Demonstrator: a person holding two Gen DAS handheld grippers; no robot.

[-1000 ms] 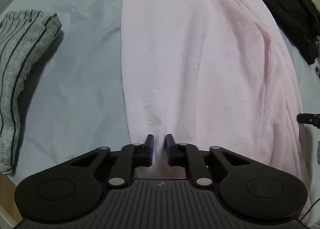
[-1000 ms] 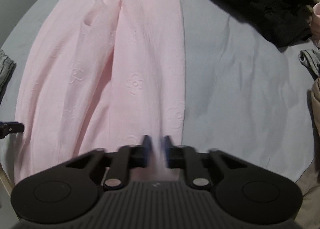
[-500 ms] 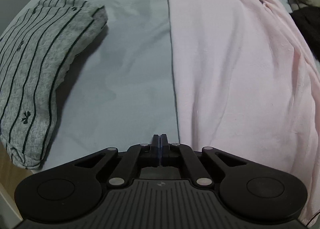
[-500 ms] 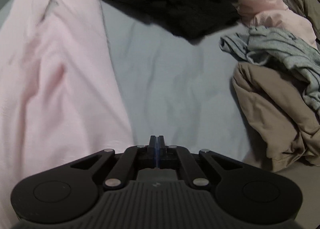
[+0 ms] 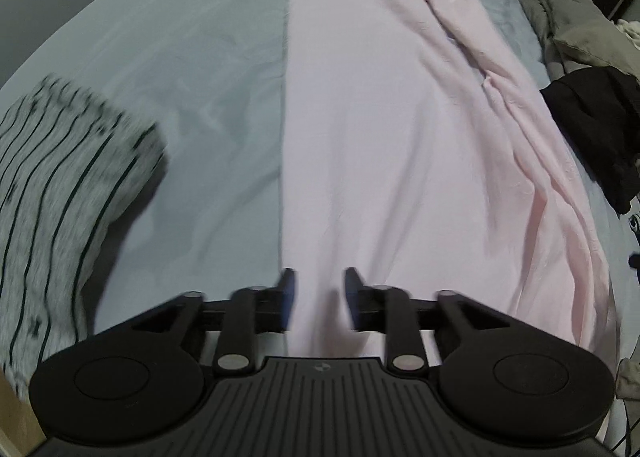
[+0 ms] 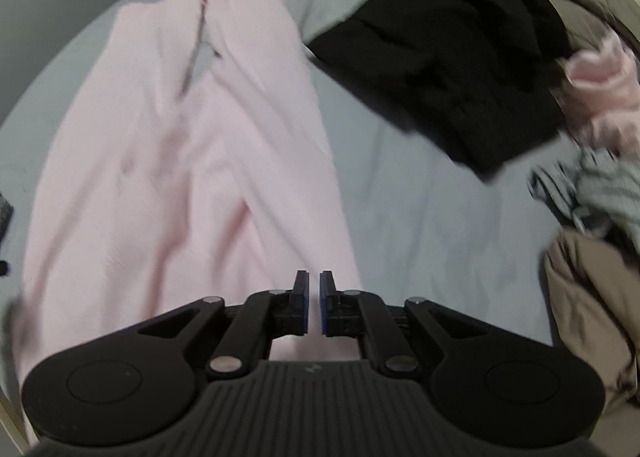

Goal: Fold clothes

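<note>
Grey-blue bedsheet point(image 5: 192, 69) carries our long pale-pink textured garment point(image 5: 392, 137), its long axis running from the near edge away. Left gripper point(image 5: 319, 299) gapes empty at its near-left hem; right gripper point(image 6: 314, 303), slightly parted, empty, at the near-right hem.

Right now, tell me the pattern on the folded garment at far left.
Grey garment with thin dark stripes; left wrist view.

grey-blue bed sheet point(image 5: 192, 105); wooden edge point(image 5: 18, 415), lower left corner
</note>
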